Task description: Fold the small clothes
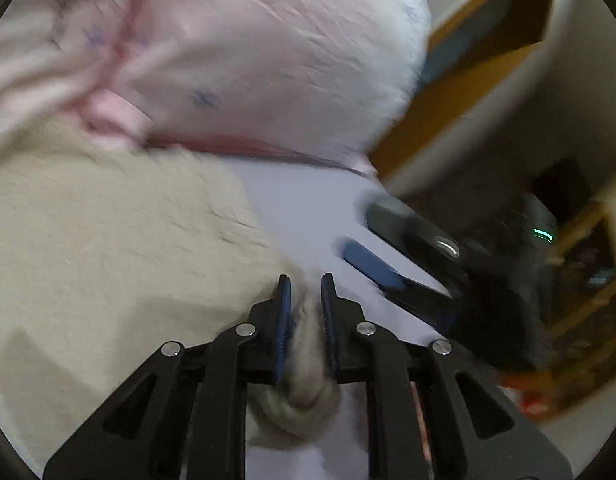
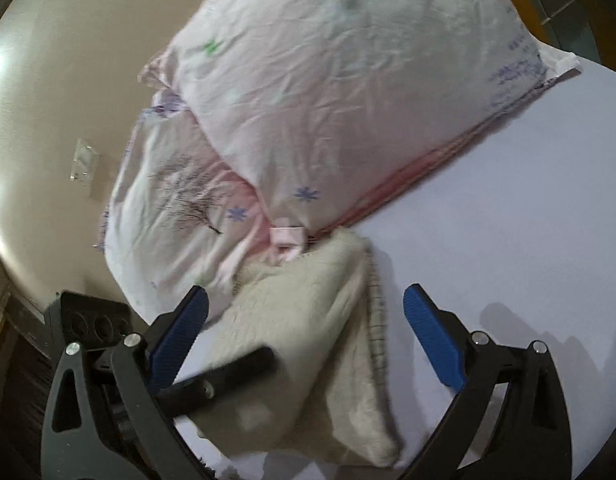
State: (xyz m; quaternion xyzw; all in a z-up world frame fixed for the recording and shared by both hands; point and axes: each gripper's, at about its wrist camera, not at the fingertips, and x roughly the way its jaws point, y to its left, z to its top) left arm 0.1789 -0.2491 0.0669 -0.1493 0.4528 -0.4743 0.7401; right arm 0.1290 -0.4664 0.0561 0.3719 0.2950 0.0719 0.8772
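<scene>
A cream fleecy garment (image 1: 107, 248) lies on a pale lilac bed sheet (image 1: 303, 208). My left gripper (image 1: 305, 292) is shut on a bunched edge of it. In the right wrist view the same garment (image 2: 303, 328) lies partly folded below a pillow, and the left gripper's black finger (image 2: 227, 372) reaches onto it from the left. My right gripper (image 2: 303, 312) is open and empty, its blue pads (image 2: 432, 332) spread to either side of the garment. It also shows in the left wrist view (image 1: 388, 248), open, to the right of the garment.
A pink patterned pillow (image 2: 348, 92) lies behind the garment, over a second pillow (image 2: 171, 208). A beige wall with a socket plate (image 2: 83, 164) is at the left. A wooden headboard or shelf (image 1: 488, 52) stands at the right. The sheet (image 2: 508, 220) extends right.
</scene>
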